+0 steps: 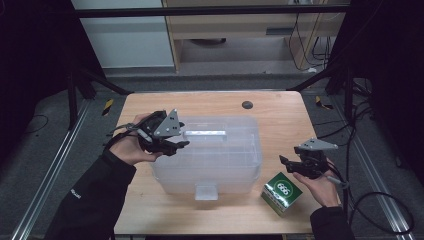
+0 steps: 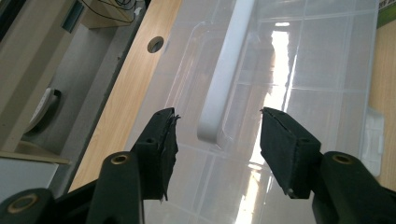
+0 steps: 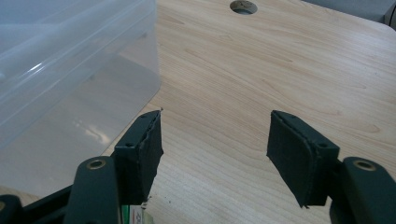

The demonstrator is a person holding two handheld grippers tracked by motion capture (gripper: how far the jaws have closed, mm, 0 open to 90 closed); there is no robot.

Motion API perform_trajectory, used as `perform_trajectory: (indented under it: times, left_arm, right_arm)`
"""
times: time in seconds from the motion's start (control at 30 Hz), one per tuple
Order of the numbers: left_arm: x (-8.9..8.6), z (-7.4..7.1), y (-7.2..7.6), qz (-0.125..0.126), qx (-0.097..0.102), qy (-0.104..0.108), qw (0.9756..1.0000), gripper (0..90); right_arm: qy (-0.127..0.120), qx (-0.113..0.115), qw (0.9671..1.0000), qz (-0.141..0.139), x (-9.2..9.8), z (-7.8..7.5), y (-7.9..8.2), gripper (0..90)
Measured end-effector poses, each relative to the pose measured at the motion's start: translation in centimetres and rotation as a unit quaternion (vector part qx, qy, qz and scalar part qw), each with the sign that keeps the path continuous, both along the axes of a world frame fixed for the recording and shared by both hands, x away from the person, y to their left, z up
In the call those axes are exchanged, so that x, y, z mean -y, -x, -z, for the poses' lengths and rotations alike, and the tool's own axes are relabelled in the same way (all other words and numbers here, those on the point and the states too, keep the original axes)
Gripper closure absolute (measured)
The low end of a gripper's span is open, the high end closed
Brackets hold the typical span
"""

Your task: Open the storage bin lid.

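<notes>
Clear plastic box (image 1: 220, 160) with white handle (image 1: 205, 133); green-and-white carton (image 1: 282, 193); pale wood-grain table (image 1: 280, 112); black claws.

You can read one marking clearly: the small green cardboard box (image 1: 282, 193) on the light wooden table (image 1: 280, 112) carries a white round emblem that looks like "666" or "999" on its top face. Small white lettering on the sleeve (image 1: 76, 194) of your left arm is too tiny to make out.

A lab recording rig: wooden table (image 1: 280, 107) inside black framing (image 1: 210, 10), trailing cables (image 1: 380, 200), grey carpet (image 1: 45, 145).
</notes>
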State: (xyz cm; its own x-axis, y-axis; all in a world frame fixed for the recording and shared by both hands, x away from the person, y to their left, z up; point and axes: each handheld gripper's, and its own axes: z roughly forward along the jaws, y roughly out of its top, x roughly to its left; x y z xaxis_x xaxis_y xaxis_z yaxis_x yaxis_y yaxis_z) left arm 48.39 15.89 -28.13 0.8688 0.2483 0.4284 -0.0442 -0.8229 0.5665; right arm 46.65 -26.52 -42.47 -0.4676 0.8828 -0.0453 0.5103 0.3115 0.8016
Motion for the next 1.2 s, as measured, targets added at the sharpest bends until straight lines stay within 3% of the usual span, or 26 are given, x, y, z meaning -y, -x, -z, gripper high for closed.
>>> perform_trajectory:
  times: [0.1,0.53,0.8,1.2]
  left_arm:
    - [0.3,0.2,-0.1,-0.001,-0.002,0.001,1.0000,48.4]
    - [2.0,0.4,-0.9,0.011,0.011,-0.048,0.9987,57.3]
    - [3.1,0.7,-1.3,0.015,0.016,-0.084,0.9962,64.1]
    - [3.8,0.7,-1.4,0.018,0.025,-0.121,0.9922,72.8]
  right_arm:
    - [0.000,-0.001,1.0000,-0.002,0.0,0.0,0.0,37.6]
    - [0.004,-0.008,0.9999,-0.005,0.0,0.1,0.0,39.9]
    - [0.005,-0.011,0.9999,-0.009,0.0,0.1,0.0,42.4]
    - [0.002,-0.009,0.9998,-0.019,-0.3,-0.3,0.3,46.7]
